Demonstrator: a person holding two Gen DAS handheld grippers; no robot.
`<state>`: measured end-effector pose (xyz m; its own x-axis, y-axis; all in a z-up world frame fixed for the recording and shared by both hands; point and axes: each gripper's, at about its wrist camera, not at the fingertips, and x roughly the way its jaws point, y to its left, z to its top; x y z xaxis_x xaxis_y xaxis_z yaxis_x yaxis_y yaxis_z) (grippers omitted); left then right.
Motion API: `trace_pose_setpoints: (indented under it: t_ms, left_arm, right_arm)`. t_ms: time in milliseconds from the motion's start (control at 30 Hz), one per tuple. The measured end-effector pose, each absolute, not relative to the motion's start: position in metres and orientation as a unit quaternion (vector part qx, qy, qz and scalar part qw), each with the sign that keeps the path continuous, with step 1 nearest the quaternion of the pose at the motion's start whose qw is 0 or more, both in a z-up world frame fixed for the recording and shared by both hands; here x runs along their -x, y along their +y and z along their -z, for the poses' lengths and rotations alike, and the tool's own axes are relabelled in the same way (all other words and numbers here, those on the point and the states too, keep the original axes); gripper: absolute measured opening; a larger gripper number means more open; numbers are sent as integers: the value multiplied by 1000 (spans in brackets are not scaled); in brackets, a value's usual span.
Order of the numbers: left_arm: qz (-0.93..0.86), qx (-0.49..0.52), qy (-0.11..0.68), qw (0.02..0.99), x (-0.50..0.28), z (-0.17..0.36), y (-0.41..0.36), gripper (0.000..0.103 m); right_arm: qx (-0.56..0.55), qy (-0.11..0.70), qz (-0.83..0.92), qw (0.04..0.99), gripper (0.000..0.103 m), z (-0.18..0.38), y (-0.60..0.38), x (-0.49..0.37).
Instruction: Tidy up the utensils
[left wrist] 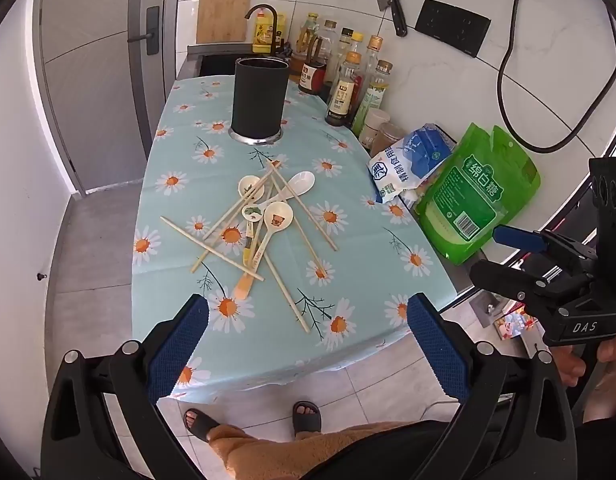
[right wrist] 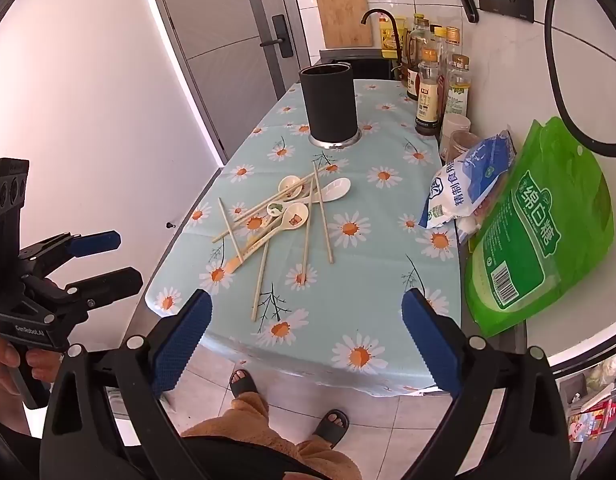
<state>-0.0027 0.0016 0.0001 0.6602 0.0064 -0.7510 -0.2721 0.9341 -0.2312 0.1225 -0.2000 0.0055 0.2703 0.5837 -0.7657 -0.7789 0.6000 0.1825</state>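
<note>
**Utensils heaped on the counter, both hand-held grippers wide apart and empty**

Left wrist view: the left hand-held gripper (left wrist: pixel 307 312) hangs over the near edge of the counter (left wrist: pixel 180 148), which wears a pale blue daisy-print cloth. Its blue pads stand far apart with nothing between them. Beyond them, in the middle of the counter, lies a loose pile of chopsticks (left wrist: pixel 232 216) crossed over several ceramic spoons (left wrist: pixel 277 216), one with a bear picture on its bowl. Farther back a black cylindrical utensil holder (left wrist: pixel 259 98) stands upright, well apart from the pile. Sauce bottles (left wrist: pixel 348 84) line the wall side, with a blue-and-white salt bag (left wrist: pixel 412 162) and a green sugar bag (left wrist: pixel 474 194) nearer. At the right edge the right hand-held gripper (left wrist: pixel 504 254) appears side-on, fingers spread, carrying nothing.

Right wrist view: the right hand-held gripper (right wrist: pixel 306 310) also sits at the near edge of the counter (right wrist: pixel 388 264), pads wide and empty. The chopsticks (right wrist: pixel 320 216) and spoons (right wrist: pixel 296 216) lie ahead, left of centre, with the utensil holder (right wrist: pixel 330 100) behind them. The sugar bag (right wrist: pixel 540 232) leans at the right. At the left edge the left hand-held gripper (right wrist: pixel 116 258) shows, spread open, held by a hand (right wrist: pixel 4 354).
</note>
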Motion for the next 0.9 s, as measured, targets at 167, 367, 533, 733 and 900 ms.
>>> trace_pose_setpoints:
  t_ms: [167,367,533,733,900]
  left_arm:
    - [-84,143,415,895,3,5,-6,97]
    - [-88,146,415,894,3,-2,-6,97]
    - [-86,142,421,892,5,0,-11,97]
    - [-86,147,419,892,6,-1,-10,97]
    - [-88,148,416,893,10,-1,-9,97]
  right_arm:
    - [118,423,-430,789,95,-5,-201,-121]
    - [116,422,-434,788,95,-6,-202,-121]
    - [119,416,-435,790,96,-7,-199,-112]
    - [120,414,-438,789,96,-10,-200,-111]
    - [126,413,-440,787,96,-11,-197,-108]
